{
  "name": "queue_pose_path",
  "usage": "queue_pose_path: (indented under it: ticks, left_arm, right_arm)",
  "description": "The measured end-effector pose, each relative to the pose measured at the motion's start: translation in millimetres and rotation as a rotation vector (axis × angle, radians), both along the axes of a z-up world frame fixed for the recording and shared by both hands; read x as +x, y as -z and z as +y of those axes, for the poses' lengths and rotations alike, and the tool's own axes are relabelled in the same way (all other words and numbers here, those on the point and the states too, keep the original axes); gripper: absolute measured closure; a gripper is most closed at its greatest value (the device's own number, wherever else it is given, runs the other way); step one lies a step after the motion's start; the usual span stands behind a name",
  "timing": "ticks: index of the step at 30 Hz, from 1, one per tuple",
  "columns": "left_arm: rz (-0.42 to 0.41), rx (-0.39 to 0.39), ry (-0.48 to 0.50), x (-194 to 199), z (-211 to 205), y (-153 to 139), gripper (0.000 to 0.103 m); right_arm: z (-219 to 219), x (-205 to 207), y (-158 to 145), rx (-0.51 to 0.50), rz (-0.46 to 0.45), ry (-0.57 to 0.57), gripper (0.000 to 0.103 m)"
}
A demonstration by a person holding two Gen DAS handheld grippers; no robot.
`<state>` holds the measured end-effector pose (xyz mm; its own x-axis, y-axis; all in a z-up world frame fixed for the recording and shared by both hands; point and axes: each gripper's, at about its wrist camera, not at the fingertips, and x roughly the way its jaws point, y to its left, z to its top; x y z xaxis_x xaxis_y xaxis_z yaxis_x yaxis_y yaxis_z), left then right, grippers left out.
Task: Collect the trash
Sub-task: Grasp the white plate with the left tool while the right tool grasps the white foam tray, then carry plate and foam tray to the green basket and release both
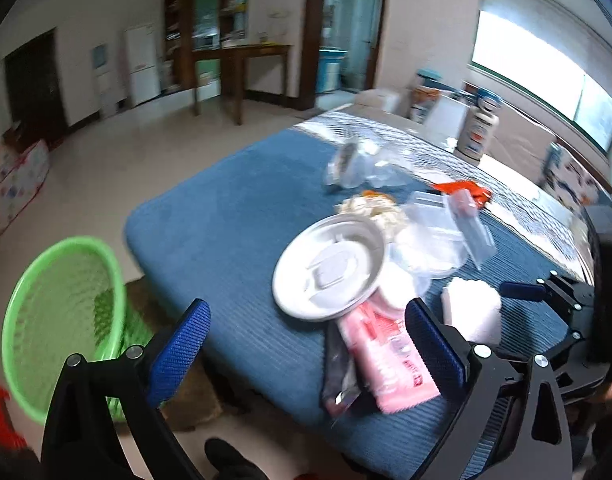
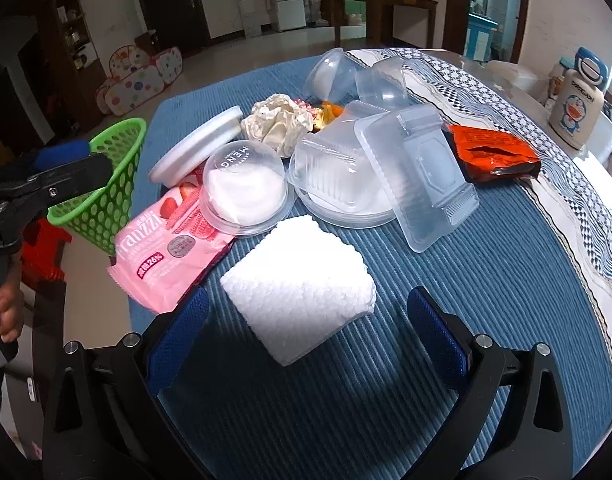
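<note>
Trash lies piled on a blue cloth-covered table (image 2: pixel 385 392). My right gripper (image 2: pixel 307 332) is open, low over the cloth, and a white foam block (image 2: pixel 298 292) lies just ahead between its fingers, untouched. Left of the block are a pink wafer wrapper (image 2: pixel 166 256), a clear dome lid (image 2: pixel 246 188) and a white round lid (image 2: pixel 198 148). Behind are crumpled paper (image 2: pixel 278 122), clear plastic boxes (image 2: pixel 417 172) and an orange-red packet (image 2: pixel 493 152). My left gripper (image 1: pixel 306 340) is open above the pink wrapper (image 1: pixel 385 360) at the table's near edge. A green basket (image 1: pixel 62 320) stands off the table's left side.
A Doraemon bottle (image 2: pixel 577 108) and other containers stand at the table's far right, on a patterned cloth (image 2: pixel 465 92). A red stool (image 2: pixel 42 248) sits under the basket. A person's hand (image 2: pixel 6 312) holds the left gripper's handle. A dark shoe (image 1: pixel 226 456) is on the floor.
</note>
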<state>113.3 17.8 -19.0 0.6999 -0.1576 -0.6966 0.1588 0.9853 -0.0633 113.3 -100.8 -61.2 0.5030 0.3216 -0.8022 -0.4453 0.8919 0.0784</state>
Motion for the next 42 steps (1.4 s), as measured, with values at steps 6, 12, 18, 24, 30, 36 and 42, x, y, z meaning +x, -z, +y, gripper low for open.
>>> queue_pose_path:
  ticks: [6,12,18,24,30,36,42]
  left_arm:
    - [0.028,0.010,0.127,21,-21,10,0.037]
    - [0.079,-0.003,0.199,39,-33,26,0.065]
    - [0.059,-0.039,0.217,36,-34,25,0.089]
    - [0.009,-0.067,0.191,19,-21,9,0.097]
    - [-0.060,-0.118,0.077,-5,30,-22,0.097]
    - [-0.093,-0.123,-0.094,-21,108,-39,0.097]
    - [-0.039,-0.147,-0.235,-22,182,-19,0.097]
  right_arm:
    - [1,3,2,0.003,0.001,-0.012,0.009]
    - [1,5,4,0.013,0.008,-0.013,0.019]
    - [1,0,2,0.012,-0.004,-0.013,0.025]
    - [-3,-8,-7,0.042,-0.011,-0.003,0.026]
    - [0,-12,-29,0.109,-0.019,-0.007,0.026]
    - [31,-13,-50,0.150,-0.033,-0.063,0.026]
    - [76,-6,-62,0.176,-0.024,-0.139,0.026]
